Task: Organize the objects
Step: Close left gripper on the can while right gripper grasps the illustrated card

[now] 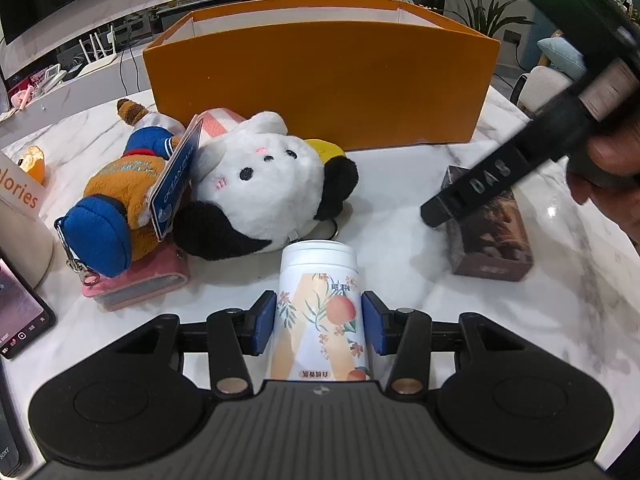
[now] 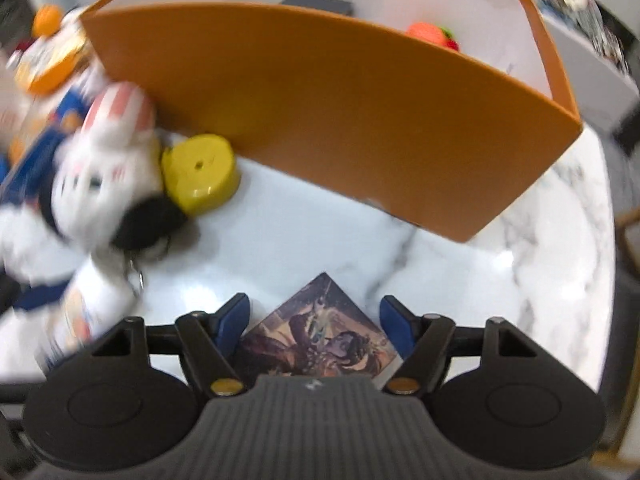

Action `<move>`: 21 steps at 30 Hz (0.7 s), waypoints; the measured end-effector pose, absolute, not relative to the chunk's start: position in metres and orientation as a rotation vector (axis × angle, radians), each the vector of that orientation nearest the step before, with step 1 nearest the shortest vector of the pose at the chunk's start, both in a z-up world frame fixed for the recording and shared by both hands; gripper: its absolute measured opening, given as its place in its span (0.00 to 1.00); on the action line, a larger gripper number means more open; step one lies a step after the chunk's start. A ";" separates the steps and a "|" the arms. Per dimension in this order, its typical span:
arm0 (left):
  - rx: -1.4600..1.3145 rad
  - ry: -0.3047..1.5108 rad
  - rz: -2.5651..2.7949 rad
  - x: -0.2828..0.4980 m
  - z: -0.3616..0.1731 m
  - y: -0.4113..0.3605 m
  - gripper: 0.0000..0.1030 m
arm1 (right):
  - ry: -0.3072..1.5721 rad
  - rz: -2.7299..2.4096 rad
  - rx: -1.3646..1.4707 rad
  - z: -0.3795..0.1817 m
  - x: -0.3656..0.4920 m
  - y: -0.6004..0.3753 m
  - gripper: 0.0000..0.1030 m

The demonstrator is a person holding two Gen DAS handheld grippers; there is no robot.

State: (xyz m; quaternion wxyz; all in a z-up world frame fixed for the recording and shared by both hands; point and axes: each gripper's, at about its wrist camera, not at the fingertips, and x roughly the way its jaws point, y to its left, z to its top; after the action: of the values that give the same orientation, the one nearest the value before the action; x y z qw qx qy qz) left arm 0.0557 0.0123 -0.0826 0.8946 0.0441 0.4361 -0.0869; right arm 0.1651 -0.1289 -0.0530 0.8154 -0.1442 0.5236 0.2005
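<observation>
Orange box (image 2: 332,112) holds an orange-red toy (image 2: 430,34) inside.

Ahead of the left gripper's fingers (image 1: 268,322), the plush cat (image 1: 260,184) and tall orange box (image 1: 320,84) block passage; bare marble table (image 1: 400,216) lies open to their right, up to the dark box (image 1: 492,236).

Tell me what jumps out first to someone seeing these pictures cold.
The big orange box dominates the back of the marble table, open on top. In front of it, to the left, lies a black-and-white plush beside a brown bear plush. Nearest, the left gripper clamps a white peach-print canister, while the right gripper straddles a dark illustrated box.
</observation>
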 end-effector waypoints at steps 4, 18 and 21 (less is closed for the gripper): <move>0.090 0.911 -0.177 0.060 -0.082 0.012 0.54 | 1.068 0.410 -0.302 -0.045 0.149 -0.136 0.81; 0.099 0.913 -0.187 0.055 -0.083 0.007 0.63 | 1.124 0.311 -0.168 -0.057 0.138 -0.141 0.77; 0.104 0.906 -0.192 0.053 -0.084 0.006 0.63 | 1.114 0.315 -0.207 -0.059 0.135 -0.136 0.77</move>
State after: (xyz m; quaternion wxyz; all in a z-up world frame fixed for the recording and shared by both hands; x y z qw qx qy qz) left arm 0.0528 0.0060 -0.0840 0.8935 0.0500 0.4367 -0.0923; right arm 0.1353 -0.1358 -0.0587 0.8319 -0.0976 0.5256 0.1488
